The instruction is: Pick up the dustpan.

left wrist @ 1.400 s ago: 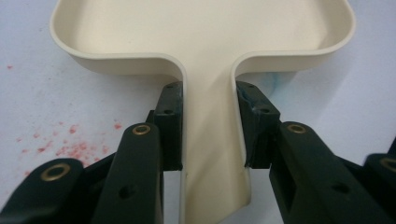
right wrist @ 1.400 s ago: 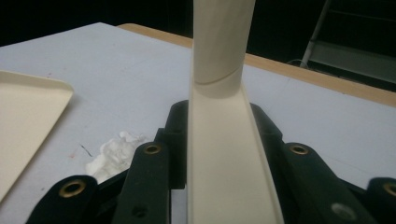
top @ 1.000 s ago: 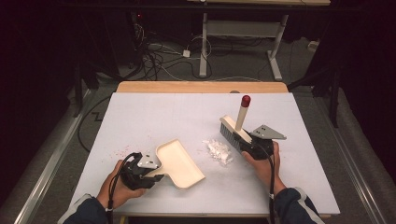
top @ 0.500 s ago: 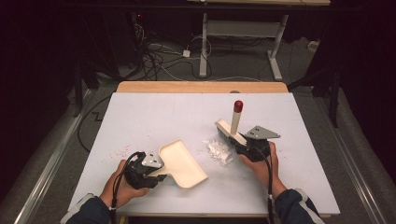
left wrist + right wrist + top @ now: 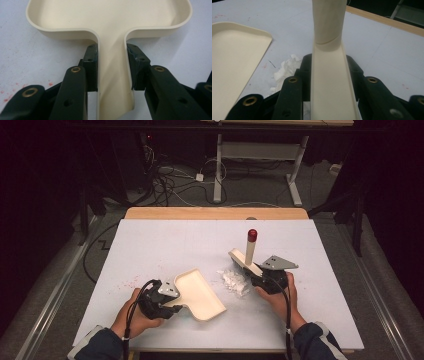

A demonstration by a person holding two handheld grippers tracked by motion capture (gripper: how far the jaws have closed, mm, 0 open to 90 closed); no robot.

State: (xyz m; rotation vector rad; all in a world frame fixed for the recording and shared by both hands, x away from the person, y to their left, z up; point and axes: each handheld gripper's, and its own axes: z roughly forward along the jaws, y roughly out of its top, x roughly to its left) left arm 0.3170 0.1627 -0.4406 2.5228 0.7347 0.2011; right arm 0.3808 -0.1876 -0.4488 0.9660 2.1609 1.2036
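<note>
Cream plastic dustpan (image 5: 199, 294), shallow and empty, lying flat on the white counter (image 5: 165, 245) near its front edge, open mouth aimed toward the right, narrow handle clamped between the left tongs (image 5: 111, 67). Small hand brush (image 5: 246, 261) with a cream back and an upright cream handle capped in red, tilted, bristle end down, gripped in the right tongs (image 5: 329, 75). Crumpled scraps of white paper (image 5: 234, 281) heaped between dustpan and brush, just beside the brush.
</note>
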